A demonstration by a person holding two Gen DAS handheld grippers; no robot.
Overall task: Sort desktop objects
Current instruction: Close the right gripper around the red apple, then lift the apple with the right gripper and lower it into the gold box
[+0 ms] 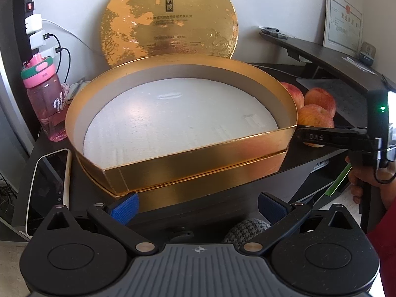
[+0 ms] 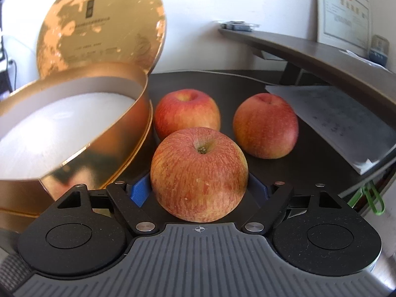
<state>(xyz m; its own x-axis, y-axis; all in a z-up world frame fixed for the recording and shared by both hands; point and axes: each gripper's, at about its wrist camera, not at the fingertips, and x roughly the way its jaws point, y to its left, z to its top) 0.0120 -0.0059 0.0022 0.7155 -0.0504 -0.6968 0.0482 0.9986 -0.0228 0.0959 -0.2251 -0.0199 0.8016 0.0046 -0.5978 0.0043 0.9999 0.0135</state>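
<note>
Red-streaked apple [image 2: 199, 174] sits between right gripper [image 2: 200, 191] blue pads, which look closed on it, on the dark desk [image 2: 222, 81].
Left gripper [image 1: 197, 208] wide apart, nothing in it, just short of the gold box [image 1: 198, 159]; box open, white liner. "DAS" reads on the right gripper's finger in the left view. Two more apples [image 2: 266, 125] behind; gold lid [image 1: 169, 17] against the wall, print too small to read.

Hidden, cropped and illegible parts

The nearest apple [image 2: 199, 173] hid most of both blue pads [image 2: 139, 191], so contact could not be judged. In the left wrist view, three apples [image 1: 315, 117] at 3 o'clock were partly masked by the gold box [image 1: 198, 158]. The lid's [image 2: 99, 24] print was blurred; the certificate [image 1: 342, 22] was cropped at 1 o'clock.
</note>
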